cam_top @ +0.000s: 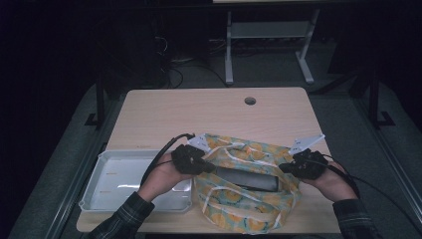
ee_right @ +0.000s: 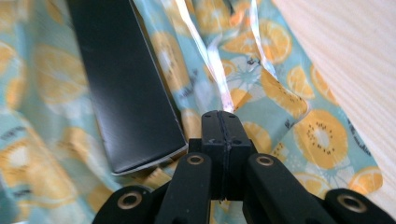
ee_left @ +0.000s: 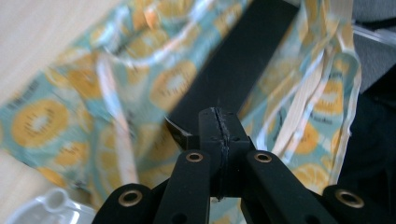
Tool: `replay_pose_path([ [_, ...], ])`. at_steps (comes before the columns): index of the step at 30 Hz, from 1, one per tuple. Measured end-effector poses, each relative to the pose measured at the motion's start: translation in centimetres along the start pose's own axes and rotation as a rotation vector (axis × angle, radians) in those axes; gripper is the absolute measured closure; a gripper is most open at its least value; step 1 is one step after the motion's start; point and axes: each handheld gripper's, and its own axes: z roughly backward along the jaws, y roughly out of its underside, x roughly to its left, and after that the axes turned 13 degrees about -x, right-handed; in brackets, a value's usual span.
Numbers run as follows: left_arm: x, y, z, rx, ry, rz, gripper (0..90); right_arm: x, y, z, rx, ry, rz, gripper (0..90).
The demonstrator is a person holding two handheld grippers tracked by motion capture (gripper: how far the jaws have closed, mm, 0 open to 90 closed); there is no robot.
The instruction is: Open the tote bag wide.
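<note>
Both grippers, left gripper (cam_top: 203, 163) and right gripper (cam_top: 287, 168), pinch opposite rims of the fruit-print bag (cam_top: 249, 209), forearms angled inward.

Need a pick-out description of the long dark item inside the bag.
Start at the light wooden table; at its near edge lies a teal fabric bag printed with orange slices, right of the white plastic tray. In its open mouth lies the long flat black box, the one plain dark thing among the print.

Dim room, grey floor (cam_top: 348, 129). Light wooden table (cam_top: 199, 114) with round cable hole (cam_top: 250, 101) near far edge. Beyond table: white metal frame (cam_top: 268, 45), tangled cables (cam_top: 174, 69) on floor.
</note>
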Motion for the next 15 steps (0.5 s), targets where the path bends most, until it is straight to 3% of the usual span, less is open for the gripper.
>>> replay_pose_path([
  [7,-0.4,1.6,-1.3,0.086,0.009,0.000,89.7,-0.3,0.9,-1.3,0.049,-0.004,-0.010,89.6],
  [9,-0.3,1.5,-1.2,0.071,0.013,0.001,89.4,-0.3,1.0,-1.6,0.067,-0.003,-0.006,89.6],
  [11,-0.3,0.3,-0.2,0.011,-0.004,-0.005,89.2,-0.2,0.9,-1.7,0.068,-0.007,-0.003,89.6],
  [15,0.1,-1.4,-0.2,-0.035,-0.013,-0.017,89.3,-0.2,0.9,-1.9,0.072,-0.009,0.000,89.6],
])
